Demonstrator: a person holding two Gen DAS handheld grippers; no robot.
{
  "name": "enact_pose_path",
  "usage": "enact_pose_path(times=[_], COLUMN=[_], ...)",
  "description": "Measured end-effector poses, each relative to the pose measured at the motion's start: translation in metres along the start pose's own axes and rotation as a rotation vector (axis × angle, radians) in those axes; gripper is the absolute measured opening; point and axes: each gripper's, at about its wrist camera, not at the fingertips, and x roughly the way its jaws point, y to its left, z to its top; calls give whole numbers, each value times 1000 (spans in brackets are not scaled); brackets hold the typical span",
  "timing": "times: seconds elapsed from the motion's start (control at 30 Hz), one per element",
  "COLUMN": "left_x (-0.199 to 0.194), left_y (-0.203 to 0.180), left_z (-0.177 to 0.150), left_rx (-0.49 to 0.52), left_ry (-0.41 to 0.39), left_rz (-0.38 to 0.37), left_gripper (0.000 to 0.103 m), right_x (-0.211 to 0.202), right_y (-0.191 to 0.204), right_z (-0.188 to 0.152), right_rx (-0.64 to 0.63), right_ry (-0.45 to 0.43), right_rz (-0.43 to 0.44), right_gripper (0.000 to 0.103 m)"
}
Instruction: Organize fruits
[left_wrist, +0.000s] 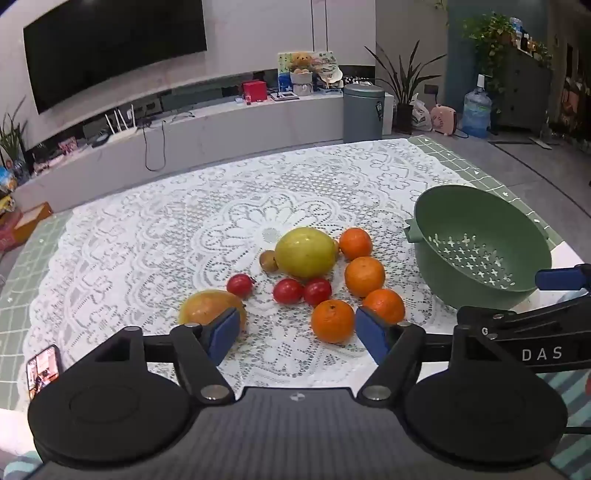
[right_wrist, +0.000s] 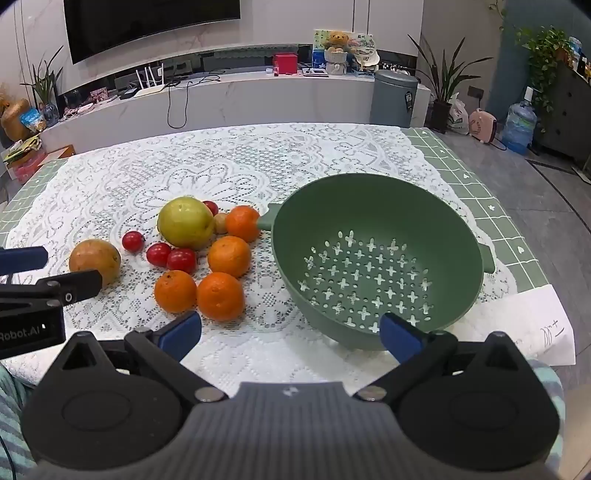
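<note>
I hold both tools tilted down over the table (right_wrist: 110, 177), each with its jaws spread wide and nothing between them, because no fruit is picked yet. My left gripper (left_wrist: 295, 332) hangs above the near edge of the loose fruit cluster, lined up on the nearest orange (left_wrist: 332, 320), probably my first pick. My right gripper (right_wrist: 290, 334) waits at the near rim of the empty green colander (right_wrist: 369, 214), which stands just right of the fruit, likely so each piece travels only a short way. The big yellow-green fruit (right_wrist: 185, 222) and cherry tomatoes (right_wrist: 159, 254) lie farther back.
</note>
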Motion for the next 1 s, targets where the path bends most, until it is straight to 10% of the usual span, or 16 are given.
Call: enact_pose_path(times=[1.0], left_x=[8], left_y=[15], left_z=[-4], left_rx=[-64], left_ry=[32], left_rz=[-6], left_gripper=[80], right_x=[4], right_y=[7], right_z=[1], right_rx=[-21], right_ry=[25], right_rz=[2], right_gripper=[99])
